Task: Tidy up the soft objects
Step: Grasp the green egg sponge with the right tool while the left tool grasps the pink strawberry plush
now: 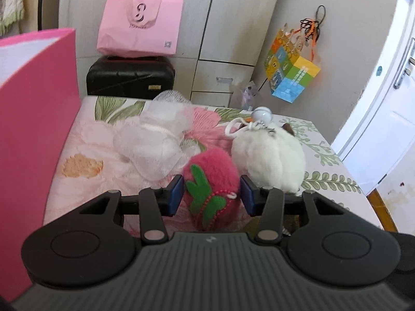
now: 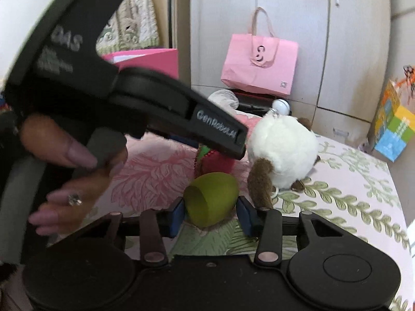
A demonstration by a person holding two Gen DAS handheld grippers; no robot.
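Observation:
In the left wrist view my left gripper has its blue pads on both sides of a pink plush strawberry with green felt leaves, on the floral cloth. A white plush toy with a bell lies just right of it and a white mesh pouf lies to the left. In the right wrist view my right gripper has its pads around a green soft egg-shaped object. The left gripper's body crosses above, over the strawberry, next to the white plush.
A pink open box stands at the left of the table. A pink paper bag sits on a black suitcase behind. A colourful cube box hangs at right. The table edge drops off on the right.

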